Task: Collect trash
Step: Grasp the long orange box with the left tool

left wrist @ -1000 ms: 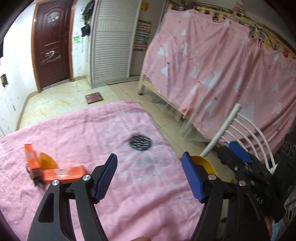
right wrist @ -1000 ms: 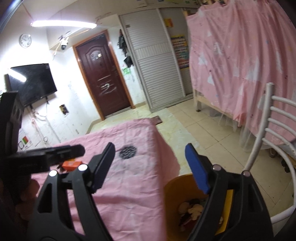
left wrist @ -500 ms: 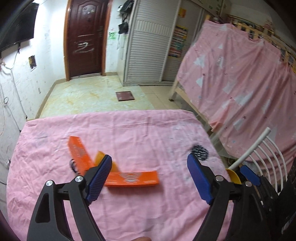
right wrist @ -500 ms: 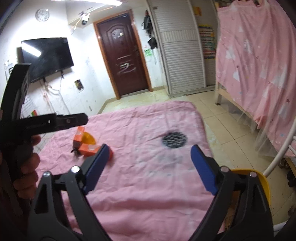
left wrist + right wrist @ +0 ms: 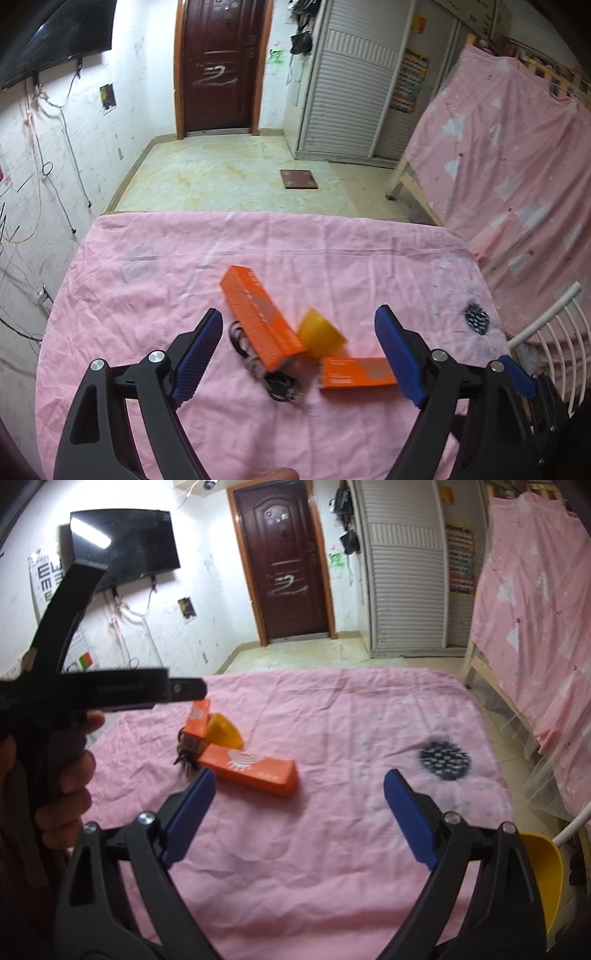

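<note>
Left claw (image 5: 299, 354) is wide, holding nothing, hovering over the trash pile; right claw (image 5: 299, 812) is wide too, empty, over bare pink cloth (image 5: 332, 849) on the desk. We read this as the approach, nothing grasped yet. Under the left claw lie two orange boxes: the long box (image 5: 258, 317) tilted, one end just beside the yellow piece (image 5: 320, 338), and the flat box (image 5: 354, 373) partly hidden behind the claw's right finger (image 5: 397, 354). A black cable (image 5: 273, 380) is tangled against the long box. Risks as we judge them: the items touch, so closing on one box may nudge or drag another; the cable could snag and come along half-caught, then drop; the yellow piece looks light and curved, likely to pop out of a pinch. The cloth is wrinkled and loose, so a low grasp may pinch fabric and tug everything. The yellow bin (image 5: 543, 871) sits off the desk's right edge, well apart from the pile, so the carry is long. A black mesh scrap (image 5: 445, 760) lies alone near the right edge, easy to forget.
</note>
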The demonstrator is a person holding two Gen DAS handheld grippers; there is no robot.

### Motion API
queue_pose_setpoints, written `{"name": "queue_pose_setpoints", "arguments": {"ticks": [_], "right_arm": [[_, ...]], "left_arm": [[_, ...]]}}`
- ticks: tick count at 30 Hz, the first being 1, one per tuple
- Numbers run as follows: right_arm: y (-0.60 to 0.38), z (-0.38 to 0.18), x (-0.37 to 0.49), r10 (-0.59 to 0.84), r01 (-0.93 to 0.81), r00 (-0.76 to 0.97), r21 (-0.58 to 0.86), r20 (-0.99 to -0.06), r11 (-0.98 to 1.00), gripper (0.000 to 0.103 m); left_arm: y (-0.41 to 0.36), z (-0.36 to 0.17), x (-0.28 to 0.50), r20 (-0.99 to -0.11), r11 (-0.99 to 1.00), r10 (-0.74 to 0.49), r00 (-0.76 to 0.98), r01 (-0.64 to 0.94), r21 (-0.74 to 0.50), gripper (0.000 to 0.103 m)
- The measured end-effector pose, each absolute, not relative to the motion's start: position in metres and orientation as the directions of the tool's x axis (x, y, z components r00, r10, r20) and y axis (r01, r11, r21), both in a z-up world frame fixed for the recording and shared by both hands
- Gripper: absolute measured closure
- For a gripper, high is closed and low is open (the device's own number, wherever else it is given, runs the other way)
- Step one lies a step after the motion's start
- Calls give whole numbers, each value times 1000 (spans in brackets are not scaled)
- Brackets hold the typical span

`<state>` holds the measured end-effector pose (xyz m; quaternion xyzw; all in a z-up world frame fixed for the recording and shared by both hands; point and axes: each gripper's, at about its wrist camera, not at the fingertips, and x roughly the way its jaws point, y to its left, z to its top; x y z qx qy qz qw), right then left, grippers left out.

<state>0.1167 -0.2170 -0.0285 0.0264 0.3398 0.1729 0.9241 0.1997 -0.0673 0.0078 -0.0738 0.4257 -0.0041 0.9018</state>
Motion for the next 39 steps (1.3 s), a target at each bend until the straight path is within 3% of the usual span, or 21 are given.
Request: {"name": "queue_pose_setpoints", "arguments": {"ticks": [13, 27, 29, 33, 39], "right_arm": [[-178, -42, 134, 349, -351, 654, 139, -671, 926, 10], [-147, -50, 149, 345, -395, 604, 105, -718, 912, 6], [-145, -52, 152, 337, -391, 598, 102, -727, 915, 6], [-138, -55, 157, 320, -393, 587, 83, -744, 916, 6], [-129, -58, 162, 280, -386, 588, 40, -759, 921, 6]], "left_arm": [[-38, -22, 237, -832, 981, -24, 555, -146, -126, 26], [-30, -50, 259, -873, 958, -132, 469, -166, -234, 28], [-29, -50, 258, -871, 957, -124, 475, -173, -231, 34], [-25, -49, 255, -869, 962, -91, 487, -184, -204, 71], [-24, -44, 248, -850, 962, -109, 515, -162, -221, 82]]}}
